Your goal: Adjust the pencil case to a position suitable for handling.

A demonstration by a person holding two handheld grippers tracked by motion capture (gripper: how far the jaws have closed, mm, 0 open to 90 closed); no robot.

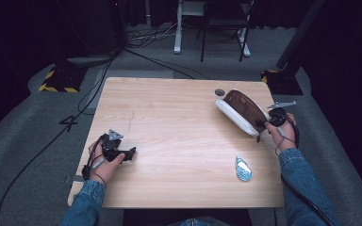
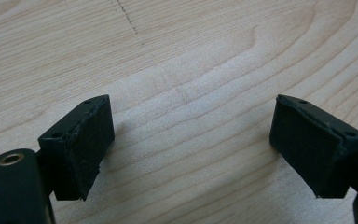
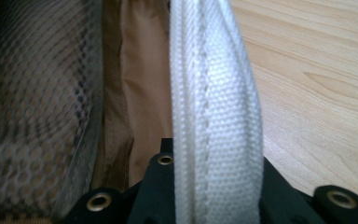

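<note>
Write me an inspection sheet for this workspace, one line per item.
Surface: pale wooden table, faint pencil line near its left half.
Job's things: white pouch with brown lining, open, at the far right; small blue-white packet near the front right.
Clutter: small dark disc beside the pouch.
Grippers: left tool open over bare wood; right tool shut on the pouch's white edge.
Cables: black leads on the floor at left.
Surroundings: grey carpet, chair beyond the table, dark backdrop.

My left gripper and right gripper are black, each topped by a grey 3-cornered plate. Brass-ringed screw holes, black cables. 2 blue denim sleeves.
</note>
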